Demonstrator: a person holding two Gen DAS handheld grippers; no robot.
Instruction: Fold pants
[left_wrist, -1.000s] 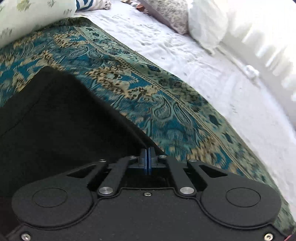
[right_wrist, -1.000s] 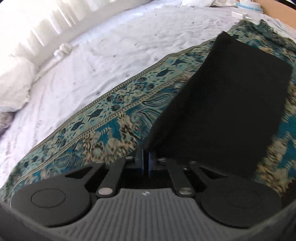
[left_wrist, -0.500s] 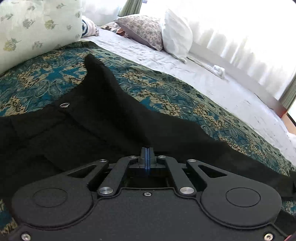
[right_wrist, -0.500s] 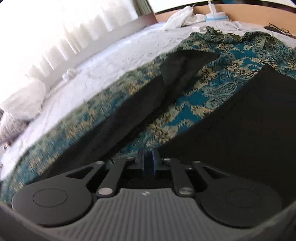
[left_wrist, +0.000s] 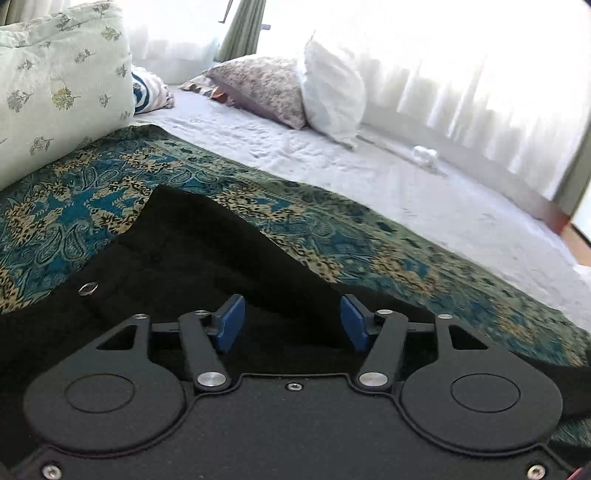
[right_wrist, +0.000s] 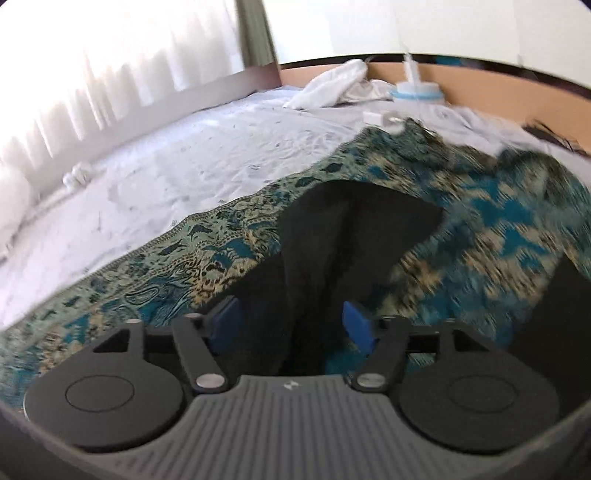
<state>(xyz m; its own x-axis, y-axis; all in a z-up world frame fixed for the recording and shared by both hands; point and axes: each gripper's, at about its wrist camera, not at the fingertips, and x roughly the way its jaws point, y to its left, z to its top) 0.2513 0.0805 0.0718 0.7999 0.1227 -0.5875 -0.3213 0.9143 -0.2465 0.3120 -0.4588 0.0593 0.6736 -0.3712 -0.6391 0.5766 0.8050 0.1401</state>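
My left gripper (left_wrist: 291, 323) is spread wide, blue pads well apart, nothing clamped between them, hovering over the black pants (left_wrist: 192, 266). The cloth is matte, soft and heavy-looking, lying in shallow folds on the paisley bedspread (left_wrist: 74, 206), a woven teal-and-gold throw with a busy pattern. A small silver snap button (left_wrist: 88, 287) shines at about nine o'clock from my pads, on the waist end; from there the top edge of the fabric peaks near eleven o'clock and slopes down toward four. My right gripper (right_wrist: 291, 325) is parted too, gripping nothing, with a pant leg (right_wrist: 343, 236) running straight out between its fingers toward twelve o'clock, a long dark strip creased down its middle, ending in a blunt hem at about one. Another dark fold (right_wrist: 554, 314) sits at three o'clock; I cannot tell which part it is. Beyond the throw lies a wrinkled white sheet (right_wrist: 166, 177). In the left view a pale floral pillow (left_wrist: 55, 92) sits at ten o'clock, and a plump white pillow (left_wrist: 332, 96) at one.
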